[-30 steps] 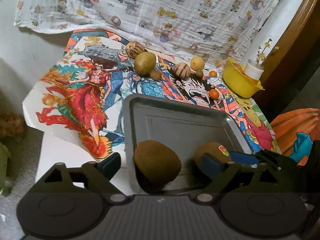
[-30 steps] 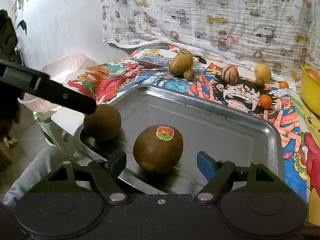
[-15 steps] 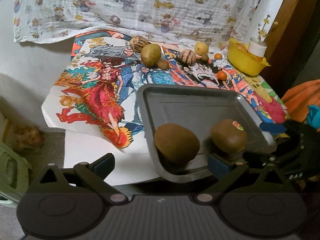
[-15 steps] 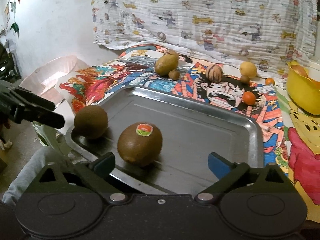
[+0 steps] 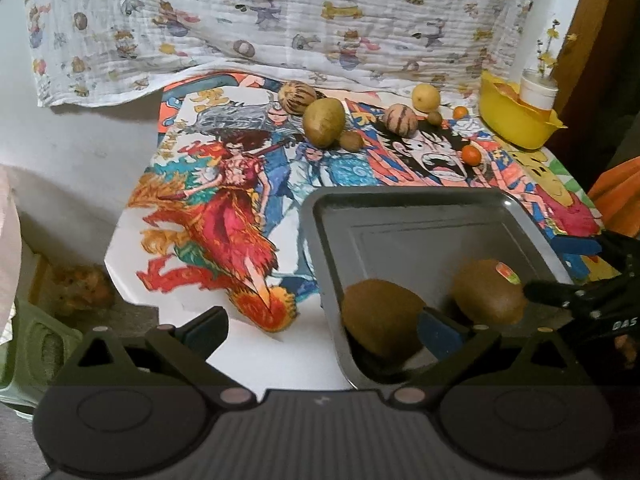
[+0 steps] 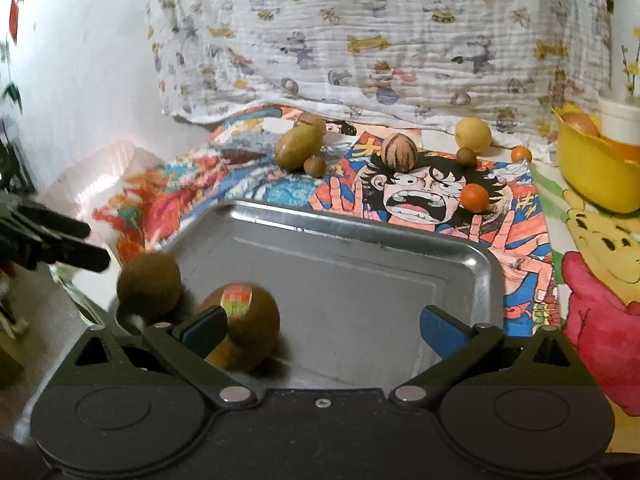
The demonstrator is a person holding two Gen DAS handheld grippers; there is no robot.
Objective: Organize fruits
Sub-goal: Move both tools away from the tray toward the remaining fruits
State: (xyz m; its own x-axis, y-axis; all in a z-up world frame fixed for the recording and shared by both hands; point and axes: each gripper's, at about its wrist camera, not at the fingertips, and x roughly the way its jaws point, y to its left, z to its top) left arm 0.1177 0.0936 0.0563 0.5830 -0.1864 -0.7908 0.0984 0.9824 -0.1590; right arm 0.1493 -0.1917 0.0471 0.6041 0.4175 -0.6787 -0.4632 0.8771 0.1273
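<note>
Two brown kiwis lie in the near end of a grey metal tray (image 5: 404, 200): a plain one (image 5: 382, 322) and one with a sticker (image 5: 486, 294). In the right wrist view the tray (image 6: 486, 264) holds the plain kiwi (image 6: 148, 286) and the stickered kiwi (image 6: 244, 320). My left gripper (image 5: 320, 330) is open and empty, just before the tray's near left corner. My right gripper (image 6: 322, 324) is open and empty over the tray's near edge. Loose fruit lies at the back: a large yellow-brown fruit (image 5: 323, 121), two striped fruits (image 5: 297, 97) (image 5: 401, 119), a lemon (image 5: 426, 97) and small oranges (image 5: 471, 155).
A cartoon-printed cloth (image 5: 224, 200) covers the table. A yellow bowl (image 5: 516, 122) with a white cup stands at the back right. A patterned sheet (image 5: 280, 20) hangs behind. The table's left edge drops to the floor, with a green stool (image 5: 24, 344) below.
Both grippers have pulled back from the tray and shifted left. The two kiwis stay in the tray, now seen farther right in the left view.
</note>
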